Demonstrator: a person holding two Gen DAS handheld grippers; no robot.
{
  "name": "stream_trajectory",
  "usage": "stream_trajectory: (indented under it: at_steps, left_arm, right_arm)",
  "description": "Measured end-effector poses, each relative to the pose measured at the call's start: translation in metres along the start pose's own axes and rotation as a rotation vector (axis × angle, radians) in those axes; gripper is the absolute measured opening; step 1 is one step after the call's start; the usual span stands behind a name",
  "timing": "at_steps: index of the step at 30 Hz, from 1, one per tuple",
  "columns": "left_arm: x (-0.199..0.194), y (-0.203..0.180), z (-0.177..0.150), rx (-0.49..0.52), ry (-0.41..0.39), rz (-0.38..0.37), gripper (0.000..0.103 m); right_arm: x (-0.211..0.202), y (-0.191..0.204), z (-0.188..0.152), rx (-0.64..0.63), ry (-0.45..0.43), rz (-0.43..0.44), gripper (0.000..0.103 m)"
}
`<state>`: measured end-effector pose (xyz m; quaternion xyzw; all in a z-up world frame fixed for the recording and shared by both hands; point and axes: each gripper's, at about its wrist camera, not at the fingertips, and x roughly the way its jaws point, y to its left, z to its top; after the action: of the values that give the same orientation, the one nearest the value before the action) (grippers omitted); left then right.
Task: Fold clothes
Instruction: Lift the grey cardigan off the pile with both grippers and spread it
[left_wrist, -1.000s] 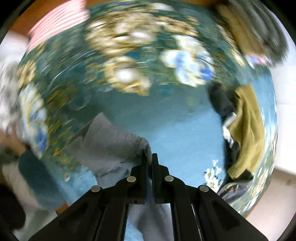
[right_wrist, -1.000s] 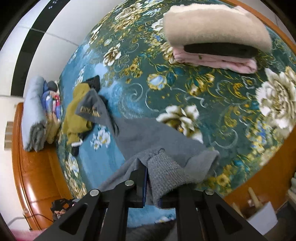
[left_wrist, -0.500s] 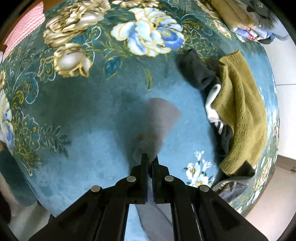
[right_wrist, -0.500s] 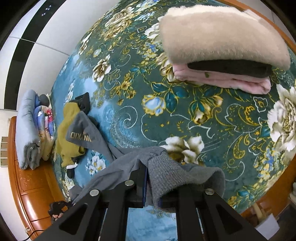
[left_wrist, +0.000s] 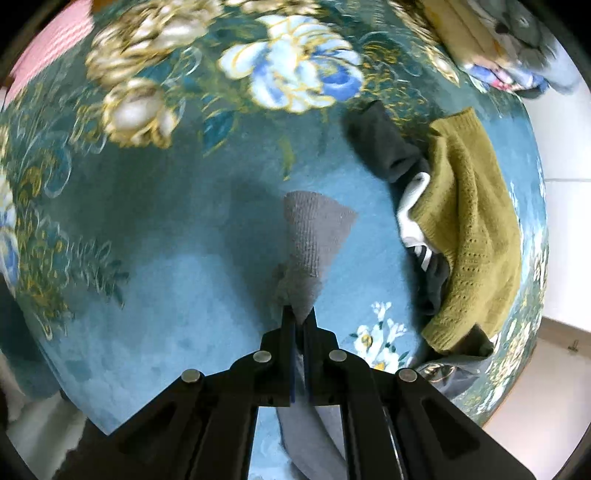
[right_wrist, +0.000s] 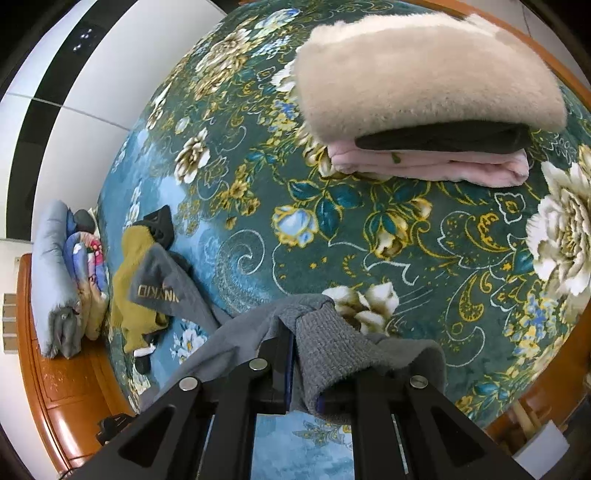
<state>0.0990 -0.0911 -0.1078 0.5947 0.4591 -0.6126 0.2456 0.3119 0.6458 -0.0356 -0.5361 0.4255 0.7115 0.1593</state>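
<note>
A grey garment with a ribbed cuff (left_wrist: 314, 236) hangs pinched in my left gripper (left_wrist: 299, 317), which is shut on it just above the teal floral bedspread (left_wrist: 166, 229). In the right wrist view the same grey garment (right_wrist: 332, 350) drapes over my right gripper (right_wrist: 295, 336), shut on a ribbed edge; cloth hides its right finger. The garment's far end, with gold lettering (right_wrist: 159, 288), lies across an olive sweater (right_wrist: 133, 258).
A folded stack of a beige fleece (right_wrist: 424, 74), a dark piece and a pink piece (right_wrist: 424, 162) sits at the far right. An olive sweater (left_wrist: 472, 229) and dark clothes (left_wrist: 380, 147) lie in a heap. Rolled bedding (right_wrist: 51, 273) rests on the wooden frame (right_wrist: 59, 387).
Both grippers swung across the bed and sank a little, then held still. The left view turned toward the olive sweater, and the grey cloth in it now hangs as a narrow strip.
</note>
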Motion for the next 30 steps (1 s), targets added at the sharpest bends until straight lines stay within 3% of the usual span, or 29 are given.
stream_trajectory:
  at_steps: [6, 12, 17, 22, 27, 30]
  left_arm:
    - [-0.018, 0.016, 0.006, -0.031, -0.017, -0.030, 0.003]
    - [-0.045, -0.009, 0.014, 0.042, -0.043, -0.129, 0.003]
    - [-0.062, -0.024, 0.020, 0.082, -0.020, -0.233, 0.003]
    - [-0.103, -0.037, 0.033, 0.127, -0.036, -0.348, 0.003]
    - [-0.182, -0.039, 0.061, 0.200, -0.162, -0.447, 0.003]
    - [-0.233, -0.032, 0.078, 0.235, -0.262, -0.484, 0.003]
  right_arm:
    - [-0.017, 0.009, -0.004, -0.012, -0.031, 0.030, 0.009]
    - [-0.058, 0.052, -0.008, -0.086, -0.091, 0.087, 0.009]
    - [-0.109, 0.140, -0.032, -0.339, -0.126, 0.155, 0.009]
    - [-0.120, 0.242, -0.063, -0.560, -0.116, 0.217, 0.009]
    - [-0.125, 0.347, -0.116, -0.771, -0.085, 0.363, 0.009]
    - [-0.132, 0.410, -0.156, -0.887, -0.047, 0.507, 0.009]
